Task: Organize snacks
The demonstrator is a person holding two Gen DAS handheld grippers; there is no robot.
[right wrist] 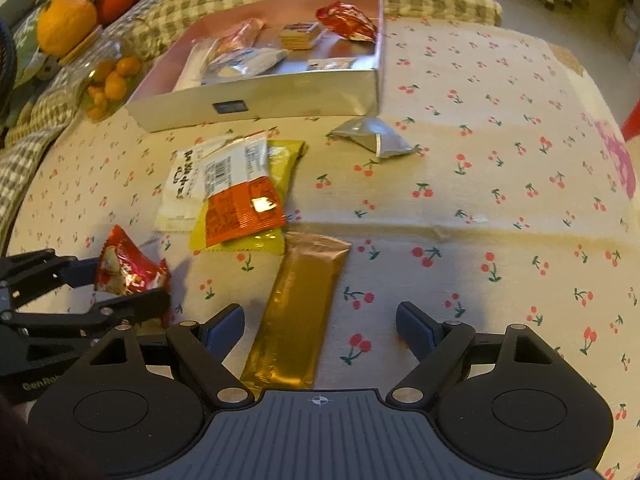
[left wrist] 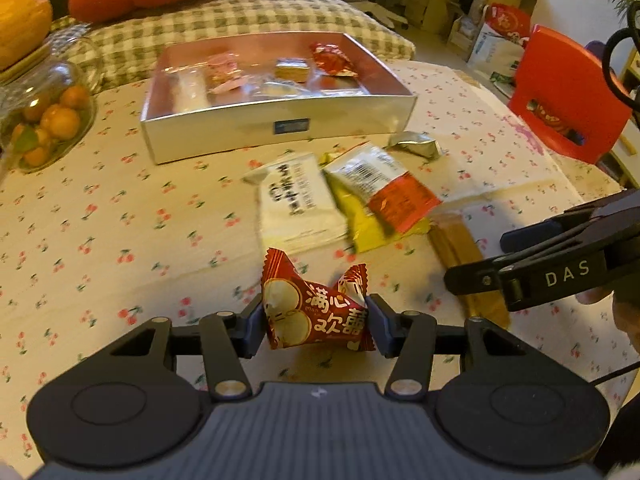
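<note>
- A red candy packet (left wrist: pixel 316 308) printed with white characters sits low in the middle of the left wrist view, pinched at both ends between the pads of the left gripper (left wrist: pixel 316 320); it appears lifted off the cherry-print tablecloth (left wrist: pixel 120 220).
- In the right wrist view that packet (right wrist: pixel 128 268) shows at the left edge, clamped in the left gripper (right wrist: pixel 124 284), which reaches in from the left.
- The right gripper (right wrist: pixel 320 324) tilts steeply down, jaws wide apart and holding nothing, above the near end of a long gold snack bar (right wrist: pixel 296 316) that lies on the cloth slightly left of centre between the fingers.
- Beyond the bar, mid-frame, lies a pile: a red-and-white barcoded packet (right wrist: pixel 240 192) on a yellow packet (right wrist: pixel 280 168) and a white packet (right wrist: pixel 180 188).
- A crumpled silver wrapper (right wrist: pixel 372 136) lies alone to the right of the pile.
- The silver box (right wrist: pixel 260 100) in the upper middle holds several snacks, a red packet (right wrist: pixel 346 20) in its far right corner.
- A glass jar of small oranges (right wrist: pixel 108 80) stands to the box's left.
</note>
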